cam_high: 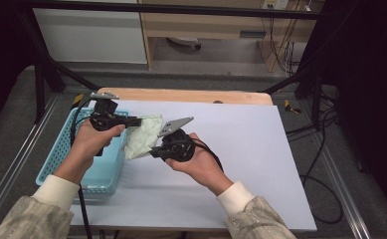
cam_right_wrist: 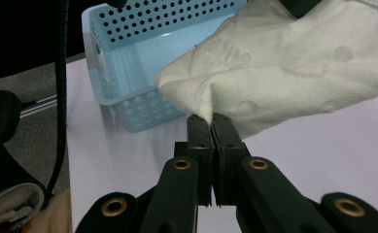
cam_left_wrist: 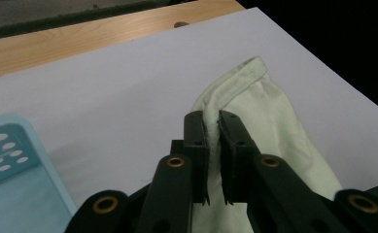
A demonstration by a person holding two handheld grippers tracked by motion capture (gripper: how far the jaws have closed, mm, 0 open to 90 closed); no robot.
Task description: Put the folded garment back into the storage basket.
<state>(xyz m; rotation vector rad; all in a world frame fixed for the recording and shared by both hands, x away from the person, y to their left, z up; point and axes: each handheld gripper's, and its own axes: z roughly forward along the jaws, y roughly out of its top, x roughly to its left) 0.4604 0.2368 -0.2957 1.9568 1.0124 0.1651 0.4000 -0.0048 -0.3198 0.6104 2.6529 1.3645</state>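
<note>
Near the counter's left edge, beside a blue basket [cam_high: 61, 164], the left tongs [cam_left_wrist: 214, 127] and right tongs [cam_right_wrist: 211, 124] each pinch a pale green cloth [cam_high: 144, 135]: light, limp, likely best gripped at its hemmed edges.

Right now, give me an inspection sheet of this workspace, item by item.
Surface: white sheet over a wooden table.
Job's things: pale green cloth, lifted off the sheet, held at two edges beside the blue basket at the table's left end.
Clutter: nothing seen.
Grippers: left gripper shut on the cloth's hemmed edge; right gripper shut on a pinched fold of the cloth.
Cables: black cable trails from the left gripper; loose cables lie on the floor at right.
Surroundings: dark frame bars, wooden shelving behind.
</note>
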